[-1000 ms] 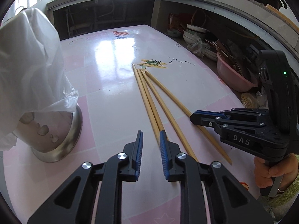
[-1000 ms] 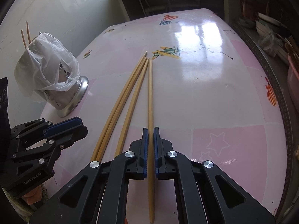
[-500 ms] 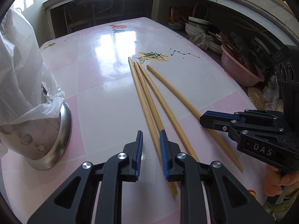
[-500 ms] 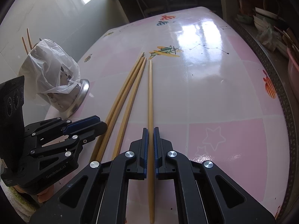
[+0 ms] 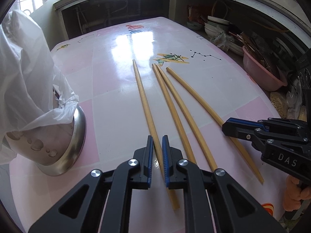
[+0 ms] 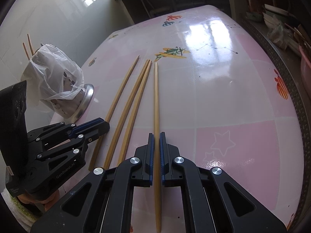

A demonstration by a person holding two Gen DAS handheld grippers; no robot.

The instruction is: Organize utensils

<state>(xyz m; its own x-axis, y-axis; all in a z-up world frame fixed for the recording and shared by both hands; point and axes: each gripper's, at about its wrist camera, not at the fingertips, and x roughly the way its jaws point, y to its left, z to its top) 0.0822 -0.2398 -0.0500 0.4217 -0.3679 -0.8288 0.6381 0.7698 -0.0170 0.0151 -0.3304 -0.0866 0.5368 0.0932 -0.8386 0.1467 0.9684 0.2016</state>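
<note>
Several long bamboo chopsticks lie lengthwise on the pink table (image 5: 116, 89). My left gripper (image 5: 157, 141) is closing its jaws on the leftmost chopstick (image 5: 143, 101), and the blue pads touch it near its thick end. From the right wrist view, that left gripper (image 6: 99, 125) holds the same chopstick (image 6: 120, 93). My right gripper (image 6: 157, 137) is shut on the rightmost chopstick (image 6: 156, 97), which lies flat. Two chopsticks (image 5: 171, 101) lie loose between them. A steel holder (image 5: 64, 145) under a white plastic bag stands at the left.
Two chopsticks (image 6: 29, 44) stick up out of the bagged holder (image 6: 77, 104). Right of the table, a low shelf holds stacked bowls (image 5: 215, 25) and a pink basin (image 5: 260, 73). A person's hand (image 5: 295, 190) grips the right tool. A wall runs along the table's left side.
The left jaws have narrowed onto the leftmost chopstick, and its far tip has swung left, away from the other two. The right gripper has stayed put on its chopstick.
</note>
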